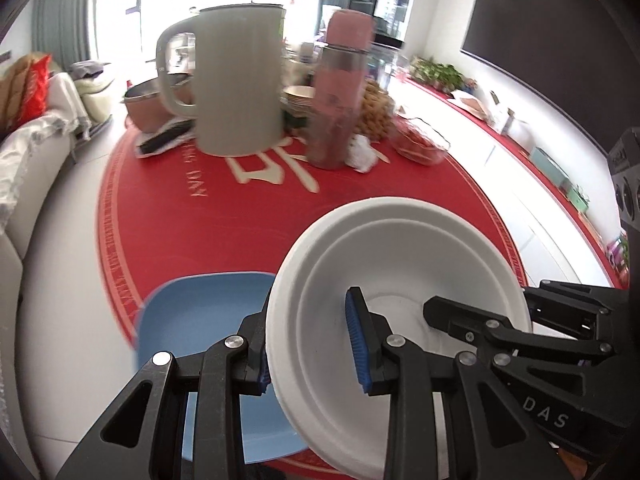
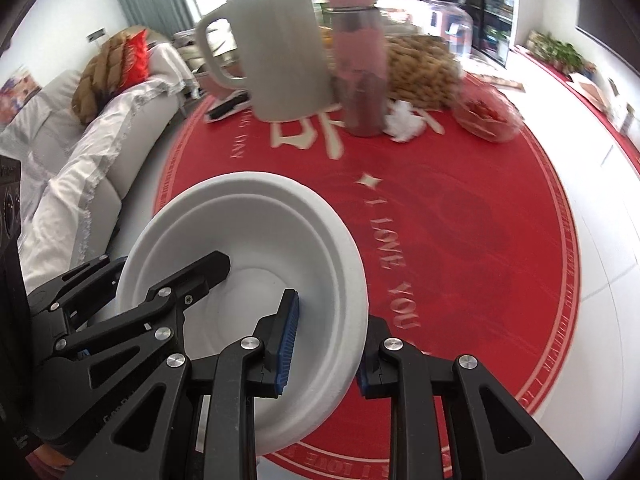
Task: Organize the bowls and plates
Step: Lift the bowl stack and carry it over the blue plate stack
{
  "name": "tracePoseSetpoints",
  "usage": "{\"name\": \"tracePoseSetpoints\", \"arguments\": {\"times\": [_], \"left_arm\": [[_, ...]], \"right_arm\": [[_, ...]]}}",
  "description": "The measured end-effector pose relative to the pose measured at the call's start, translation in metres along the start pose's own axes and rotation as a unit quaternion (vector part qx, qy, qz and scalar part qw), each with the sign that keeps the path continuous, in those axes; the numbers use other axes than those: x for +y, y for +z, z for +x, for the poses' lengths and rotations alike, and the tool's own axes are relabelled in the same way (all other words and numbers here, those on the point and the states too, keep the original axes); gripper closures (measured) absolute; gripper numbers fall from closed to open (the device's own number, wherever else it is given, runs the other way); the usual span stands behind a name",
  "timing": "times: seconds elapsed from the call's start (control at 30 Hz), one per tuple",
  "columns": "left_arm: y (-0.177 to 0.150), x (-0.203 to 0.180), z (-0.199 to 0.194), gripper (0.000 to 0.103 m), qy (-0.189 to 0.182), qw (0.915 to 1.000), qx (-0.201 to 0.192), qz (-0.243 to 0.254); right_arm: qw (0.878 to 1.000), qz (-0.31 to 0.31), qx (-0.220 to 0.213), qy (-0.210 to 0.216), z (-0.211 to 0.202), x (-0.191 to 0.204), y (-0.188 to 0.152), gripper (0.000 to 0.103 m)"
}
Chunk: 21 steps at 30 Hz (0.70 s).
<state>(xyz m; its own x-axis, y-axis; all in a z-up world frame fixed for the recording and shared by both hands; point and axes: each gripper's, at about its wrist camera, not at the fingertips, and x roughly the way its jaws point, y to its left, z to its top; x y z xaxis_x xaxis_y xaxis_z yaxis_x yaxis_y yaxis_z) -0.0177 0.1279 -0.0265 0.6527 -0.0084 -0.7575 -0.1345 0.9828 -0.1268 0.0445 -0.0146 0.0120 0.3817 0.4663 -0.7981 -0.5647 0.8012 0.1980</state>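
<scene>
A white paper bowl [image 1: 400, 248] is held between both grippers above the red round table mat [image 1: 240, 232]. My left gripper [image 1: 312, 344] straddles the bowl's left rim, one blue pad inside and one outside. My right gripper [image 2: 324, 352] straddles the bowl's [image 2: 256, 224] right rim the same way. A gap shows between each pad and the bowl wall, so a firm grip is unclear. A blue square plate [image 1: 200, 320] lies on the mat under and left of the bowl. The right gripper [image 1: 476, 320] shows at the bowl's right side in the left wrist view.
At the back of the mat stand a grey-white kettle [image 1: 236, 80], a pink bottle [image 1: 340, 92], a glass dish of red food [image 1: 420, 140], a pile of nuts [image 1: 376, 108] and a crumpled tissue [image 1: 364, 152]. A sofa [image 2: 80, 152] is to the left.
</scene>
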Motion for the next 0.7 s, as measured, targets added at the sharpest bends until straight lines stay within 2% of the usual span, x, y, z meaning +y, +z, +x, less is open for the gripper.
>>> {"name": "tracePoseSetpoints", "arguments": {"times": [0.27, 0.7], "left_arm": [[-0.011, 0.04, -0.014, 0.068, 0.026, 0.9993, -0.009, -0.025], [-0.023, 0.063, -0.027, 0.068, 0.033, 0.9988, -0.01, -0.034]], "right_arm": [[0.999, -0.028, 0.009, 0.021, 0.011, 0.043, 0.008, 0.077], [0.998, -0.055, 0.019, 0.027, 0.016, 0.07, 0.009, 0.077]]}}
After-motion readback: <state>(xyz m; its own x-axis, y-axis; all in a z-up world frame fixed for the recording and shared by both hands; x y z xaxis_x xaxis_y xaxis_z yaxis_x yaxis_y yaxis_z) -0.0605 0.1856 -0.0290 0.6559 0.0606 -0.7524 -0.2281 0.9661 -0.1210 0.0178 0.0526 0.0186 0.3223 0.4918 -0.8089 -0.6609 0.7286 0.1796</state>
